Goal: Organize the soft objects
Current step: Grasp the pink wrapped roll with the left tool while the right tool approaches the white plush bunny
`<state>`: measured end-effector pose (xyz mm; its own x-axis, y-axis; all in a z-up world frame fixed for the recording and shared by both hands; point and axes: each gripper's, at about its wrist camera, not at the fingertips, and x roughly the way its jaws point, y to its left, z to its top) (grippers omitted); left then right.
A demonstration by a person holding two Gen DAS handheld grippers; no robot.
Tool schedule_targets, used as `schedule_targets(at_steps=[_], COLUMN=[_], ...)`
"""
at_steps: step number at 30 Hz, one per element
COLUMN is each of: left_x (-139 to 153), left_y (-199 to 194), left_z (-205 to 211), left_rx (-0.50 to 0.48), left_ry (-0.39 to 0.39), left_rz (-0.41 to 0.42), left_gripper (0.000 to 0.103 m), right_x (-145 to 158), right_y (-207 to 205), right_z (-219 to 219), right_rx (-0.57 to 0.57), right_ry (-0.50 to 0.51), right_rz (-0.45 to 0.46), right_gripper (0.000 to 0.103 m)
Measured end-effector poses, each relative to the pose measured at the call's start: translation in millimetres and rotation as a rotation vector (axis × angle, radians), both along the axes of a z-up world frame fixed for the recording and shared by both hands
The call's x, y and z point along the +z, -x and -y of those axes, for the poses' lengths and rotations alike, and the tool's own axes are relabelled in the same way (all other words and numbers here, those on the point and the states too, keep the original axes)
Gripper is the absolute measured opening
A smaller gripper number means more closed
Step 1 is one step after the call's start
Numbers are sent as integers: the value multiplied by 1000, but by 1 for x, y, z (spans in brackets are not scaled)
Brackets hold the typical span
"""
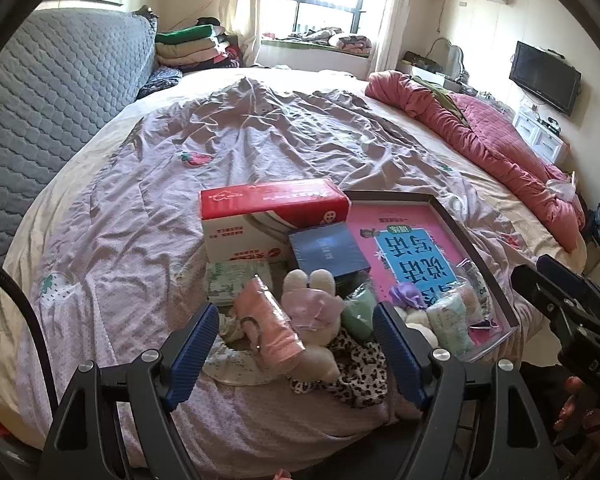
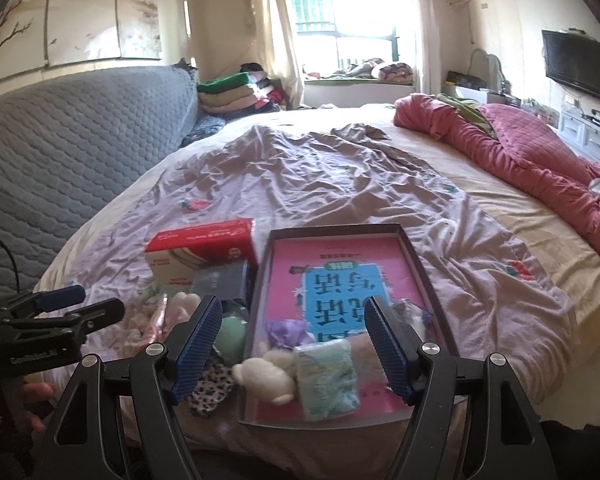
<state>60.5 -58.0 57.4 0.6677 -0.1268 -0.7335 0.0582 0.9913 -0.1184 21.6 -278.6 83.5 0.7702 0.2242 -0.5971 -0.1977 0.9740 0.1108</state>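
On the near edge of a bed spread with a wrinkled lilac sheet (image 1: 260, 148), a heap of soft things lies beside a shallow dark-rimmed tray (image 2: 410, 248) whose floor is a pink and blue printed sheet. The left gripper (image 1: 296, 320) hangs above the heap with its blue-padded jaws spread wide and nothing pinched between them; framed in the gap are a pink rolled cloth (image 1: 266, 320), a plush rabbit (image 1: 312, 304) in a pale lilac garment and, just right of it, a mint green soft item (image 1: 360, 312), all resting on a leopard-print fabric (image 1: 356, 376). Behind the heap stand a red and white carton (image 1: 268, 216) and a dark blue box (image 1: 328, 252) touching it. The right gripper (image 2: 294, 320) is likewise released, jaws apart over the near end of the tray, gripping nothing. Inside the tray lie a white plush toy (image 2: 266, 376), a green-patterned tissue pack (image 2: 328, 376) beside it, and a purple fabric flower (image 2: 288, 330) further in. A red quilt (image 2: 540, 160) is bunched along the far right side of the bed, well apart from the tray.
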Motion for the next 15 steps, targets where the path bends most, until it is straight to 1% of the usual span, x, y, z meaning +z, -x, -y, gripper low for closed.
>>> schedule_targets(at_steps=[5,15], left_x=[-5,-16], left_y=[-1,-4], left_z=[-11,-40], left_rx=[11,59], left_ry=[4,48], left_rz=[-14,-43], left_gripper=[79,79], right_x=[2,-6], right_y=[0,1], right_z=[-19,-52], right_rx=[43,114], right_ry=[1,34], right_rz=[2,-25], right_gripper=[75,75])
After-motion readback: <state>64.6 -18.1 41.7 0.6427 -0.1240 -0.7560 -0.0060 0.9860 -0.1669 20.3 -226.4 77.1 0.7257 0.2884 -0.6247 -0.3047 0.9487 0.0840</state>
